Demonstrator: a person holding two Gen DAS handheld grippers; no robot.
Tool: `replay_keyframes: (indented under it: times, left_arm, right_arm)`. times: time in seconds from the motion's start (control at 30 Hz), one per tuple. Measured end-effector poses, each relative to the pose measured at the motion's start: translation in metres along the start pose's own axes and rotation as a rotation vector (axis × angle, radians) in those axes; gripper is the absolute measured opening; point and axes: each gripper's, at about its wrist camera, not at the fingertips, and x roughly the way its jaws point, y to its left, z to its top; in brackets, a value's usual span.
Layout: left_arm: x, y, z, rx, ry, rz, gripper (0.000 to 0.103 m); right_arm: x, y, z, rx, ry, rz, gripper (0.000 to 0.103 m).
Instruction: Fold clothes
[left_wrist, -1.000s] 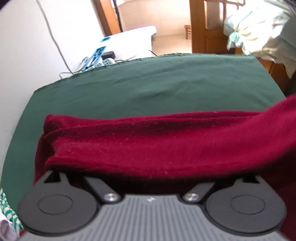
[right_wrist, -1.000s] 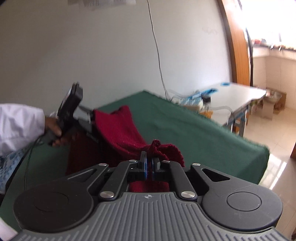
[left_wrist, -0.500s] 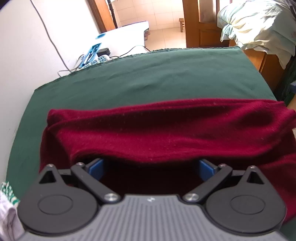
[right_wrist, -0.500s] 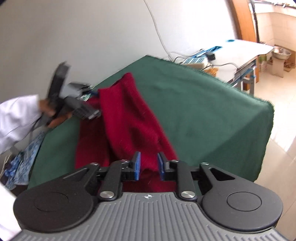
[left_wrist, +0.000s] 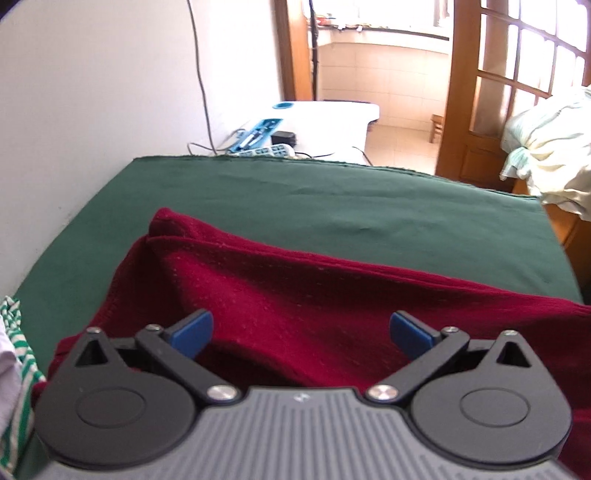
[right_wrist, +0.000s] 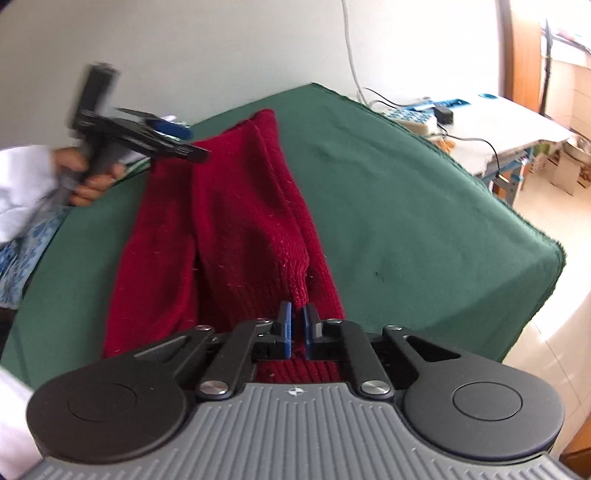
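A dark red knitted sweater (left_wrist: 295, 295) lies folded lengthwise on the green cloth-covered table (left_wrist: 332, 195). My left gripper (left_wrist: 301, 328) hovers over its near edge, open wide, with nothing between the blue pads (left_wrist: 194, 328). In the right wrist view the sweater (right_wrist: 229, 206) stretches away from me, a ribbed cuff (right_wrist: 291, 273) lying on top. My right gripper (right_wrist: 297, 330) sits just behind that cuff, its jaws nearly together with a thin gap and no cloth in them. A hand (right_wrist: 88, 177) holds the left gripper (right_wrist: 181, 142) above the sweater's far end.
A green-and-white striped garment (left_wrist: 14, 350) lies at the table's left edge, and blue patterned fabric (right_wrist: 22, 251) beside it. Beyond the far edge stands a white table (left_wrist: 332, 114) with a remote and cables. Pale bedding (left_wrist: 546, 155) is piled at the right. The green table's edge (right_wrist: 532, 229) drops off to the floor.
Both grippers let go of the sweater, which now lies flat on the table. The left one opened wide and lifted back. The right one opened, then narrowed again behind the cuff.
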Motion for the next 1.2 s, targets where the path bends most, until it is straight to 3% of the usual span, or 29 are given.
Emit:
replay_keyframes:
  times: [0.17, 0.27, 0.37, 0.4, 0.43, 0.5, 0.57, 0.63, 0.7, 0.93, 1.1, 1.17, 1.2]
  left_arm:
    - [0.024, 0.003, -0.01, -0.008, 0.006, 0.026, 0.102]
    - [0.015, 0.005, -0.006, -0.036, -0.023, 0.03, 0.102]
    - [0.001, 0.004, 0.003, -0.098, -0.105, 0.032, 0.102]
    - [0.004, 0.002, 0.004, -0.126, -0.105, 0.02, 0.102]
    - [0.007, 0.001, 0.005, -0.153, -0.104, 0.007, 0.102]
    - [0.02, -0.005, 0.003, -0.189, -0.076, 0.004, 0.102]
    - [0.036, -0.011, -0.003, -0.193, -0.019, 0.056, 0.102]
    - [0.042, -0.016, -0.007, -0.215, -0.014, 0.093, 0.102]
    - [0.04, -0.019, -0.003, -0.256, -0.02, 0.116, 0.102]
    - [0.032, -0.035, 0.014, -0.395, -0.01, 0.235, 0.102]
    - [0.027, -0.057, 0.023, -0.432, -0.034, 0.211, 0.102]
    - [0.032, -0.063, 0.025, -0.426, -0.027, 0.195, 0.102]
    - [0.039, -0.064, 0.024, -0.43, -0.009, 0.181, 0.102]
  right_arm:
    - [0.011, 0.011, -0.003, -0.142, 0.101, -0.048, 0.008]
    - [-0.005, 0.007, 0.021, -0.141, 0.035, -0.042, 0.022]
    - [-0.015, -0.01, 0.062, -0.051, -0.088, 0.07, 0.029]
    - [-0.007, -0.015, 0.078, -0.031, -0.107, 0.115, 0.036]
    - [0.003, -0.02, 0.094, -0.015, -0.119, 0.157, 0.037]
    - [0.038, -0.027, 0.128, -0.005, -0.095, 0.22, 0.035]
    - [0.078, -0.03, 0.163, -0.012, -0.078, 0.27, 0.028]
    - [0.117, -0.028, 0.196, -0.033, -0.076, 0.308, 0.021]
    - [0.159, -0.022, 0.229, -0.058, -0.063, 0.35, 0.02]
    - [0.281, 0.003, 0.283, -0.076, 0.087, 0.457, 0.022]
    - [0.347, 0.013, 0.306, -0.066, 0.183, 0.525, 0.024]
    - [0.357, 0.016, 0.309, -0.069, 0.201, 0.556, 0.02]
    - [0.361, 0.017, 0.311, -0.073, 0.211, 0.567, 0.012]
